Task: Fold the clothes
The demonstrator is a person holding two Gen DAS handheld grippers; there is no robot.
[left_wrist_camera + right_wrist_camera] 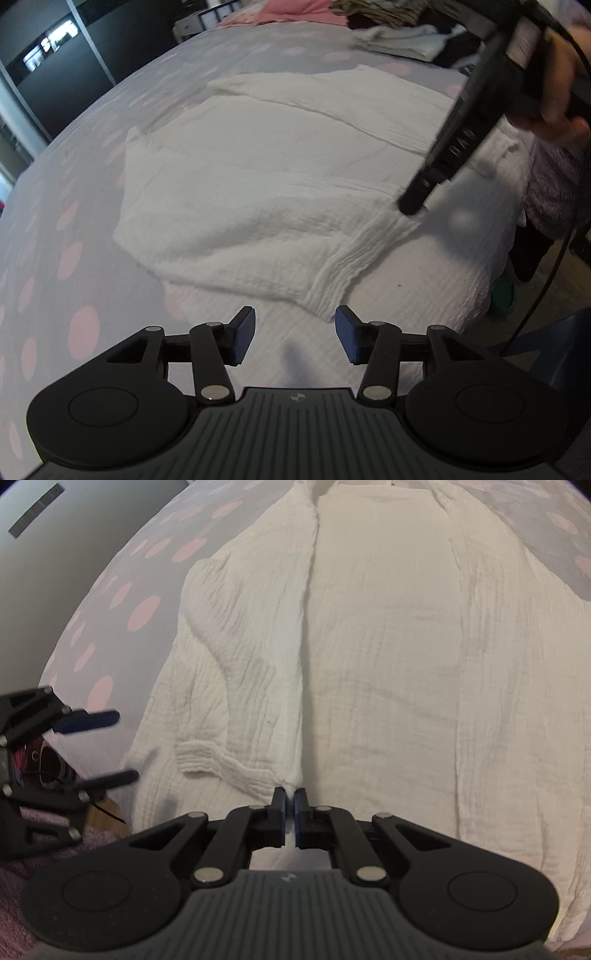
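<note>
A white crinkled garment (pixel 258 177) lies spread on a bed with a grey sheet with pink dots (pixel 74 221). In the right wrist view the garment (pixel 384 646) shows an open front with both side panels folded inward. My right gripper (pixel 290 801) is shut on a pinch of the left panel's front edge near the hem. In the left wrist view the right gripper (pixel 410 206) comes down from the upper right onto a ribbed cuff, held by a hand (pixel 557 74). My left gripper (pixel 295 332) stands open just above the cloth with nothing between its fingers; the right wrist view shows the left gripper (pixel 123 746) beside the garment's left edge.
A pile of mixed clothes (pixel 388 22) and a pink cloth (pixel 291 9) lie at the far end of the bed. A dark wardrobe (pixel 55 55) stands at the left. A blue chair (pixel 554 350) and a green object (pixel 502 295) are by the bed's right edge.
</note>
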